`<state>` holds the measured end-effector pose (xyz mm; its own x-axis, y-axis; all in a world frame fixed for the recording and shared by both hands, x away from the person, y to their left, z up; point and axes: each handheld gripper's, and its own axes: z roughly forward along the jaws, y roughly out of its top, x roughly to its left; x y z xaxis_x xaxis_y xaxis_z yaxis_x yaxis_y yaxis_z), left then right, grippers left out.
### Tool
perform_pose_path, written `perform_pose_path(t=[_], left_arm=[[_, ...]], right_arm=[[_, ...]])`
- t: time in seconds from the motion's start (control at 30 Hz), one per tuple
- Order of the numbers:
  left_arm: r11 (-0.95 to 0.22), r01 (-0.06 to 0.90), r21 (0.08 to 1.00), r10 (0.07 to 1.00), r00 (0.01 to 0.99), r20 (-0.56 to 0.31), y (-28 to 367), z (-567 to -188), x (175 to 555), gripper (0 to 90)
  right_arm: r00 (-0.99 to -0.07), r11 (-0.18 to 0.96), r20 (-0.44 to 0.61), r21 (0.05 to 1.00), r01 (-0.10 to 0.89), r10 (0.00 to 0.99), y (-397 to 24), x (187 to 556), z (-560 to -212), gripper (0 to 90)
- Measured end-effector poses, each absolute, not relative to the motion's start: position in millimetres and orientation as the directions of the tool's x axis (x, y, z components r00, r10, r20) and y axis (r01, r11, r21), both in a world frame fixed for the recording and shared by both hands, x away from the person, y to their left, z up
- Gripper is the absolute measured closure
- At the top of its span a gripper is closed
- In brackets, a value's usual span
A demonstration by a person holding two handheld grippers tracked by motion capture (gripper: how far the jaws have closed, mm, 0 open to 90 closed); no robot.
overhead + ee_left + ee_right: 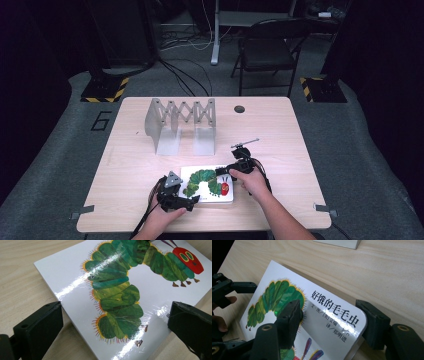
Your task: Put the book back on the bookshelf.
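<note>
A white board book [207,184] with a green caterpillar on its cover lies near the table's front edge. My left gripper [192,201] is at its lower left corner. In the left gripper view the cover [75,277] runs between the jaws of the left gripper [115,315], which stand wide and clear of it. My right gripper [225,172] is at the book's upper right corner. In the right gripper view the right gripper [330,310] straddles the rounded corner of the book [332,322]. One jaw lies over the cover and the other sits just off the corner's edge.
A grey folding rack [180,122] stands at the back of the wooden table [125,150], and its white foot [339,243] shows beyond the book. A round hole [239,109] is in the tabletop. A black chair [265,50] stands on the floor behind.
</note>
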<state>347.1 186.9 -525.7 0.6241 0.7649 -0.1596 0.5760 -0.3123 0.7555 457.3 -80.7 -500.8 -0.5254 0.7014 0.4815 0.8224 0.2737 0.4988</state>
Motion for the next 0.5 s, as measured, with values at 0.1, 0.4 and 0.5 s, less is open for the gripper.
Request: perform_pose_path(t=[0.1, 0.4, 0.5], left_arm=[[-0.319, 0.567, 0.760, 0.762, 0.630, -0.150, 187, -526, 347, 0.0], [-0.310, 0.571, 0.760, 0.765, 0.625, -0.157, 188, -525, 344, 0.0], [-0.322, 0.574, 0.753, 0.762, 0.629, -0.154, 189, -526, 344, 0.0]], right_arm=[[-0.524, 0.276, 0.483, 0.494, 0.825, 0.702, -81, 456, -499, 38.3], [-0.548, 0.282, 0.469, 0.523, 0.804, 0.693, -82, 450, -491, 38.8], [-0.561, 0.290, 0.462, 0.533, 0.795, 0.687, -83, 448, -488, 39.2]])
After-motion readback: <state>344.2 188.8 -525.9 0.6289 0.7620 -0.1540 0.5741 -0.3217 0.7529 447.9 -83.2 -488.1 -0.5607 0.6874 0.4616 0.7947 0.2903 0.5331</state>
